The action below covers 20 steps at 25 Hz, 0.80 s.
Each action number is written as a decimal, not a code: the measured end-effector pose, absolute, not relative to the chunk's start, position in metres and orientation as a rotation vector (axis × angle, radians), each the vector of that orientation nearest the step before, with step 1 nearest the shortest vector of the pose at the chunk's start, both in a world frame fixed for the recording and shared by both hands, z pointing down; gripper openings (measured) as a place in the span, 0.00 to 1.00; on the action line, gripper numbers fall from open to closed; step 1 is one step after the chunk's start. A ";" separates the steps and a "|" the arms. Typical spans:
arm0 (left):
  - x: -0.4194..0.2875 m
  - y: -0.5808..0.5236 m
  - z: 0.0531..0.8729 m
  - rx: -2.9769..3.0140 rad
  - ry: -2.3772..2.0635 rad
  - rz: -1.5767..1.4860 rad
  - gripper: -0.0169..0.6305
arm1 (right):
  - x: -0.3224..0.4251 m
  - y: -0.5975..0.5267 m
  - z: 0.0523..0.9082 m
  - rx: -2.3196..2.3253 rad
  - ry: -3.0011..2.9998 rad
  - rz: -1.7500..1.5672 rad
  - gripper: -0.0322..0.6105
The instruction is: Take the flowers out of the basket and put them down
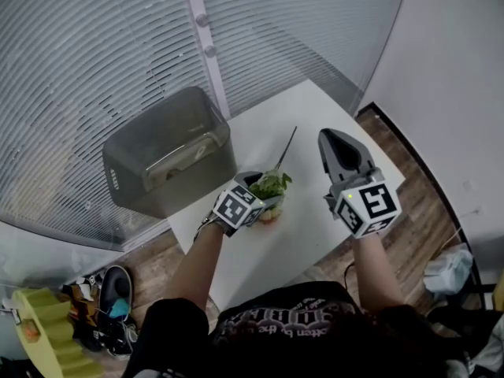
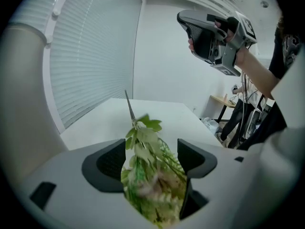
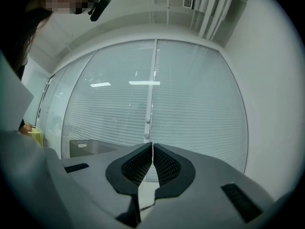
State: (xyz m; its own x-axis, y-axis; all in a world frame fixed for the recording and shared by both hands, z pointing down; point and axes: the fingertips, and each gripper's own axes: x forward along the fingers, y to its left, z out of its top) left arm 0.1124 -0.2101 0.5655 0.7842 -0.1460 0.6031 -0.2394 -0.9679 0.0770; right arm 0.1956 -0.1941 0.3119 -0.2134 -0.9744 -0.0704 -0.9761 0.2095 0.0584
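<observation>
A bunch of flowers (image 1: 273,184) with green leaves, pale blooms and a thin dark stem lies low over the white table (image 1: 315,109), stem pointing away from me. My left gripper (image 1: 262,189) stands around the leafy part. In the left gripper view the flowers (image 2: 147,175) sit between the pads, which stand apart and do not press on them; the left gripper (image 2: 150,159) is open. My right gripper (image 1: 331,138) hovers above the table to the right, shut and holding nothing, and its pads meet in the right gripper view (image 3: 152,163). The grey basket (image 1: 169,160) stands at the table's left end.
Window blinds run behind the table. The table's near edge is close to the person's body. On the wood floor at lower left lie shoes (image 1: 110,305) and a yellow object (image 1: 47,321); a white bag (image 1: 449,270) lies at the right.
</observation>
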 end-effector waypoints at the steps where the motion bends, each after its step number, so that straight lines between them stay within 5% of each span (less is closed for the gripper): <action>1: 0.112 -0.210 0.566 2.823 -0.311 0.930 0.55 | 0.196 -0.194 0.312 -1.960 2.428 0.139 0.10; 16: 0.104 -0.213 0.514 2.860 -0.375 0.638 0.59 | 0.196 -0.198 0.317 -1.961 2.421 0.130 0.10; 20: 0.102 -0.208 0.468 2.898 -0.394 0.409 0.53 | 0.197 -0.200 0.317 -1.962 2.412 0.134 0.10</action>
